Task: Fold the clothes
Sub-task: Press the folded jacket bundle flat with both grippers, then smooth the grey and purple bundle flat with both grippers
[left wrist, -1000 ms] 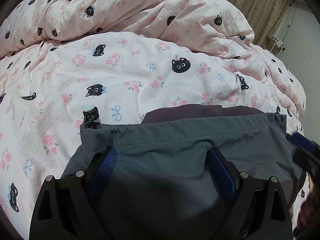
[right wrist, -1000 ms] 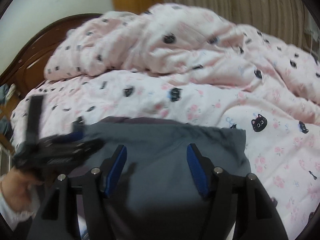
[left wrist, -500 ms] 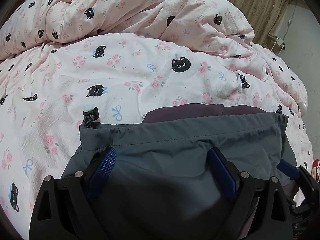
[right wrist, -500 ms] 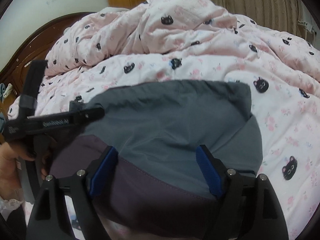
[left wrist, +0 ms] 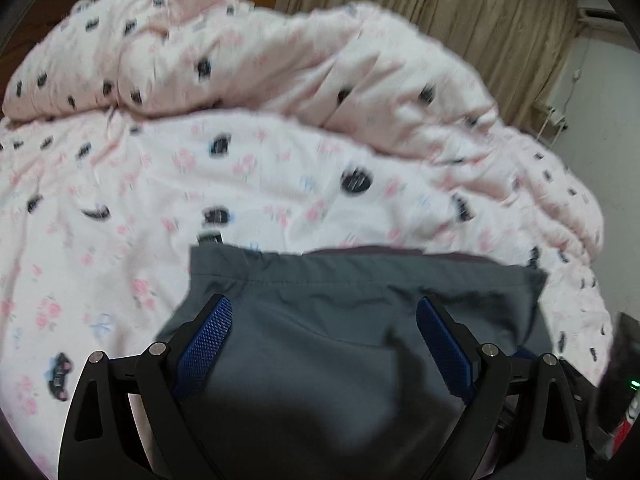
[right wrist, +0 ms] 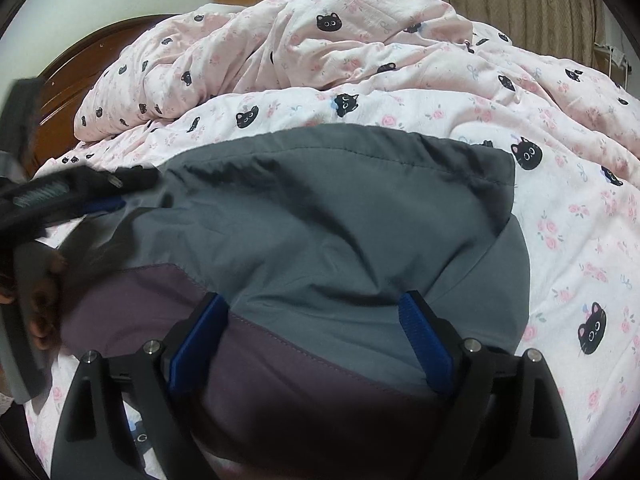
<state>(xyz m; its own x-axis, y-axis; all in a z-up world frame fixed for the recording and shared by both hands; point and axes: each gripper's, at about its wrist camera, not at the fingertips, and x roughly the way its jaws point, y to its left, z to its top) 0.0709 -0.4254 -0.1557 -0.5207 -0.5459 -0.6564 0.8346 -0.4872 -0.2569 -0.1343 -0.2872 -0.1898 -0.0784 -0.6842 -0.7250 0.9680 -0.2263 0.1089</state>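
Note:
A grey and purple garment (left wrist: 352, 320) lies folded on the pink cat-print duvet (left wrist: 160, 184). In the right wrist view its grey panel (right wrist: 328, 216) covers a purple panel (right wrist: 248, 356). My left gripper (left wrist: 324, 320) is open, with its blue pads above the grey cloth. My right gripper (right wrist: 316, 316) is open over the garment's near part and holds nothing. The left gripper also shows in the right wrist view (right wrist: 76, 192), at the garment's left edge. A small toggle (left wrist: 210, 236) pokes out at the garment's far left corner.
The bunched duvet (right wrist: 320, 40) rises at the back. A dark wooden headboard (right wrist: 80, 76) stands at the left, beige curtains (left wrist: 460, 20) behind, and a white wall (left wrist: 600, 128) at the right.
The left wrist view has tilted up and blurs with motion. The right gripper has pulled back, so more of the garment's purple panel shows. Both grippers stay open.

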